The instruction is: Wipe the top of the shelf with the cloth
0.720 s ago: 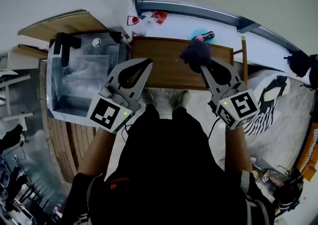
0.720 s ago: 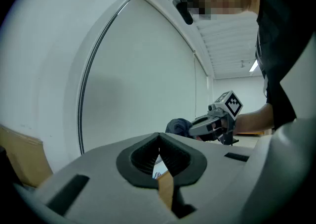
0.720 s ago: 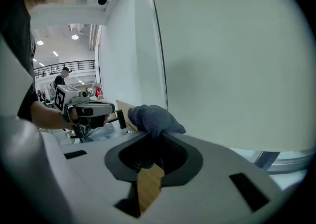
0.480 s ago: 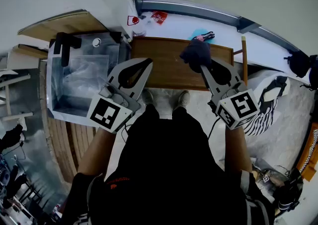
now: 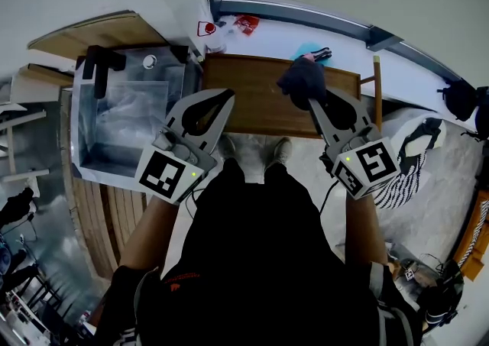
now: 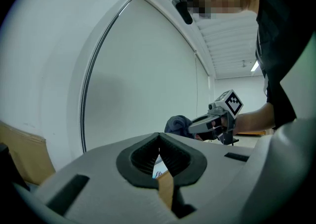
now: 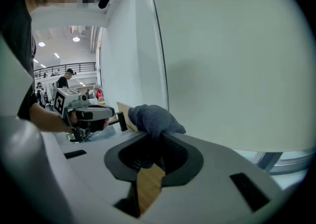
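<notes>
The wooden shelf top (image 5: 256, 100) lies straight ahead, beyond the person's feet. A dark blue cloth (image 5: 302, 79) is bunched above its right part, and my right gripper (image 5: 312, 100) is shut on it. In the right gripper view the cloth (image 7: 153, 118) bulges out over the pinched jaws, with wood (image 7: 148, 183) showing below. My left gripper (image 5: 226, 95) hovers over the shelf's left part, shut with nothing in it. From the left gripper view the jaws (image 6: 159, 142) meet, and the cloth (image 6: 177, 123) shows further off to the right.
A steel sink unit (image 5: 92, 155) stands left of the shelf. Behind the shelf runs a white sill (image 5: 267, 35) with red packets (image 5: 244, 25) and a blue item (image 5: 306, 55). A thin wooden post (image 5: 375, 92) rises at the shelf's right end, beside a striped bag (image 5: 409, 173).
</notes>
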A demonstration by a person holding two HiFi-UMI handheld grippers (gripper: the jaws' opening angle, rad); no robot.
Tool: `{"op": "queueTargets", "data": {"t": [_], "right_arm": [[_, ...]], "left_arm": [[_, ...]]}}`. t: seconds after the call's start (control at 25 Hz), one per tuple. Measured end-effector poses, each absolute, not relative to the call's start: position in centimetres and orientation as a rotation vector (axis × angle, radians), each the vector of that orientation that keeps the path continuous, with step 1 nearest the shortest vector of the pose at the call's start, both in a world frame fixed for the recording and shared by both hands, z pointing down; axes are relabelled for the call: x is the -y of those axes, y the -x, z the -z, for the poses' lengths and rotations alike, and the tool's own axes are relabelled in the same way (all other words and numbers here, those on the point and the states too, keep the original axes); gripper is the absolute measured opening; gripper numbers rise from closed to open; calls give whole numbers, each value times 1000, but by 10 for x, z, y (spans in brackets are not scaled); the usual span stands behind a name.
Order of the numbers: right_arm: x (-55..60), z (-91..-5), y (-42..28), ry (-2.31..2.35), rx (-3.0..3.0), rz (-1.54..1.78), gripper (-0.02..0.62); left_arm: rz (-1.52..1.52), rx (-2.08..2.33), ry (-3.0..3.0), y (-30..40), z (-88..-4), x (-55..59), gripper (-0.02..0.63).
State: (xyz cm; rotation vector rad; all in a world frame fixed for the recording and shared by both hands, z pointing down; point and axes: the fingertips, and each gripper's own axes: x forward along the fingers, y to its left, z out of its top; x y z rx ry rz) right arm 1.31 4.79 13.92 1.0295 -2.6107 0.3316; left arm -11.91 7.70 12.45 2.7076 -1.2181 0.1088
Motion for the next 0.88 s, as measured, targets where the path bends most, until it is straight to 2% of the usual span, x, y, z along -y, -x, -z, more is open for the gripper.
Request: {"op": "queueTargets", "data": {"t": [0.88], "right_arm": [[3, -209, 61, -938, 2565, -396, 60]], "left_arm": [[-189, 1296, -2580, 182, -183, -57, 18]]}}
